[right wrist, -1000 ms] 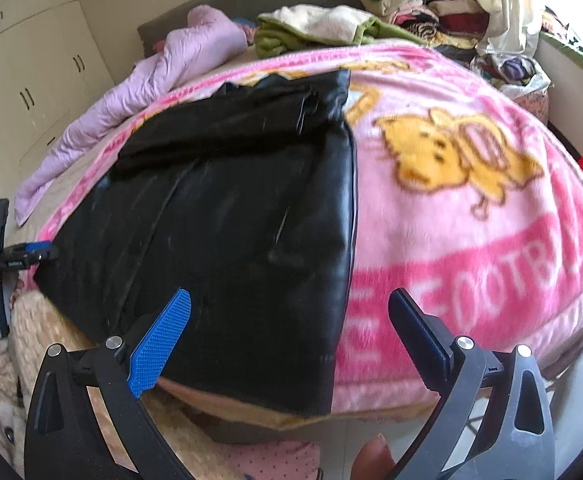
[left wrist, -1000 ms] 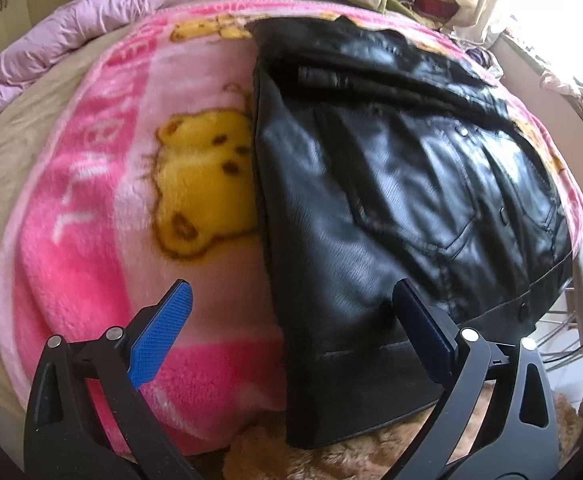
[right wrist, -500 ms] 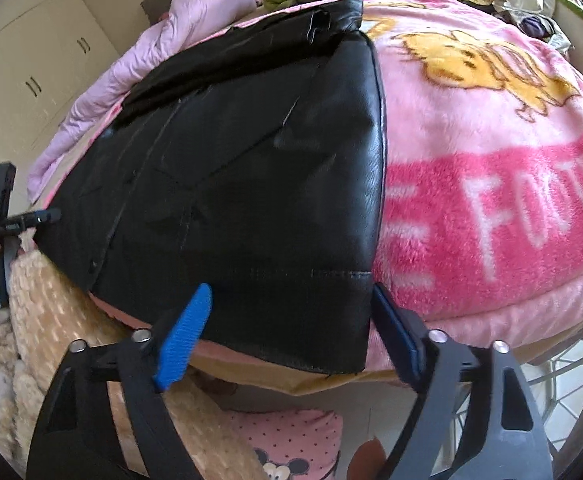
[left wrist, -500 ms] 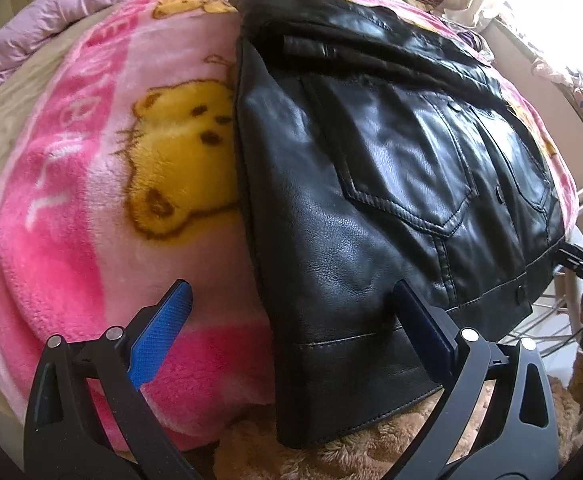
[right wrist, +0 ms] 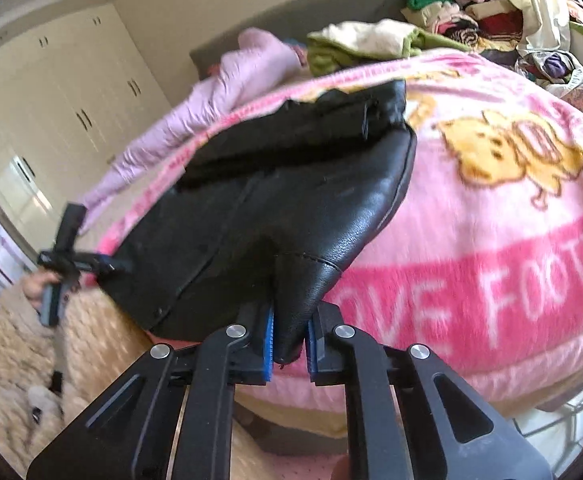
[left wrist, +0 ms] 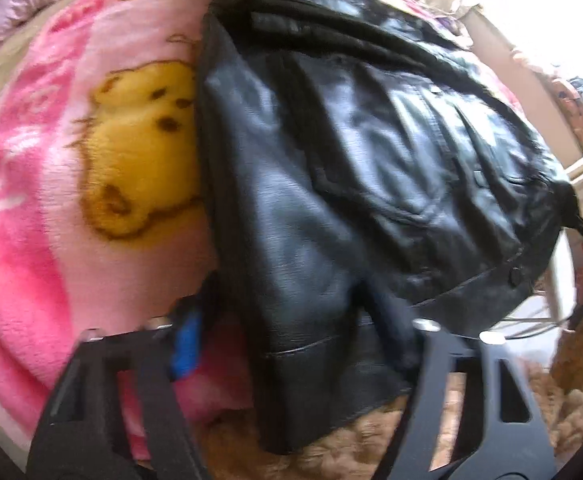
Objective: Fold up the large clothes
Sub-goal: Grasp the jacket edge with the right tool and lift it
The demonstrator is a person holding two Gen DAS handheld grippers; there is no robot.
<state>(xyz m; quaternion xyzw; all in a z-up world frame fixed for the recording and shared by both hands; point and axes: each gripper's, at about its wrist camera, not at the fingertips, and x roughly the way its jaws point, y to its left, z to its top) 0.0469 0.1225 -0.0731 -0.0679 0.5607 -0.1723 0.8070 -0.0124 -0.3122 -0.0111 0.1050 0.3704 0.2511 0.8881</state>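
1. The black leather jacket (left wrist: 351, 184) lies spread on the pink cartoon blanket (left wrist: 71, 208) that covers the bed, its hem hanging a little over the blanket's near edge. That overhang leaves the bottom corners free to be pinched.

2. The right hand-held gripper (right wrist: 289, 346) is clamped on one bottom corner of the jacket. The leather bunches into a peak between its blue pads (right wrist: 268, 344), lifted clear of the blanket.

3. The left hand-held gripper (left wrist: 287, 332) straddles the jacket's other bottom corner, one finger on the blanket side and one over the leather. The left view is smeared by motion. In the right view it sits at the jacket's far hem corner (right wrist: 91, 262) and seems to pinch it, but I cannot tell for certain.

4. Holding both hem corners is probably the set-up for carrying the bottom edge up towards the collar (right wrist: 343, 116), halving the jacket.

5. Stiff, heavy leather is likely to resist a sharp crease and may slip from the pads.

6. A lilac quilt (right wrist: 227, 88) and piled clothes (right wrist: 463, 20) lie beyond the jacket, past its collar end.
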